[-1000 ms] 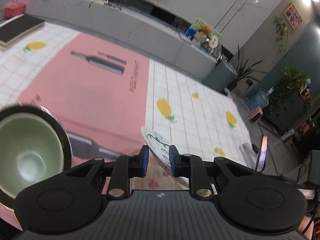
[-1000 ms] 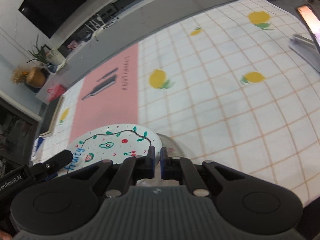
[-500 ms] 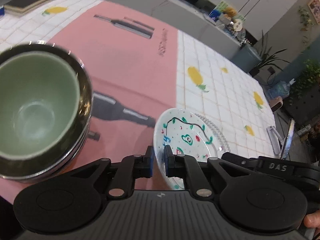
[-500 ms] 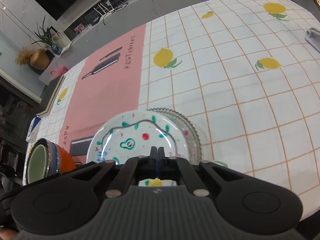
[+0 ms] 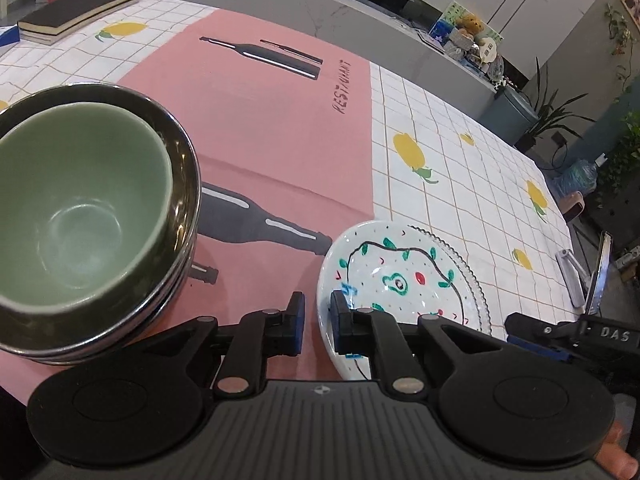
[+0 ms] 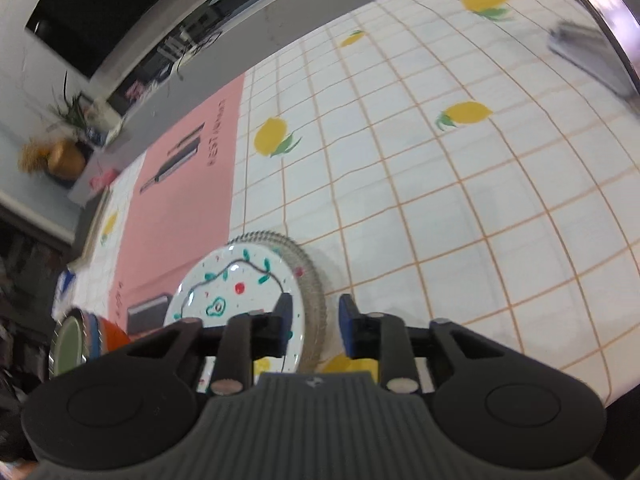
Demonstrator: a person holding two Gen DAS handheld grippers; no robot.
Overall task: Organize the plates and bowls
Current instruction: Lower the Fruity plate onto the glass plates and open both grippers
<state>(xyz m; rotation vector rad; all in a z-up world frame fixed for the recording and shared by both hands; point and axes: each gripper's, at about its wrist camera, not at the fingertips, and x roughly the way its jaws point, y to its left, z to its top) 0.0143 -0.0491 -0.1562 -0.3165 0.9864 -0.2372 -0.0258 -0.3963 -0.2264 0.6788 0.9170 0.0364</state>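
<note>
A white plate with a painted avocado and green leaves [image 5: 400, 280] lies on a ribbed clear glass plate [image 5: 470, 276] on the tablecloth. My left gripper [image 5: 317, 322] is open, its jaws straddling the painted plate's near rim. A green bowl [image 5: 76, 200] sits nested in a dark metal-rimmed bowl [image 5: 182, 184] at the left. In the right wrist view the painted plate [image 6: 240, 292] and glass plate [image 6: 312, 280] lie just ahead-left of my open, empty right gripper [image 6: 314, 326]. The bowl stack [image 6: 80, 340] shows at far left.
A pink placemat with bottle prints [image 5: 260, 120] covers the table's left half, next to a lemon-check cloth [image 5: 460, 184]. Dark books [image 5: 76, 12] lie at the far left corner. A metal stand with a phone [image 5: 592, 276] is at the right edge.
Both grippers have opened. The painted plate now rests on the glass plate. The right gripper has let it go and pulled slightly right. The left view has dropped closer to the bowls.
</note>
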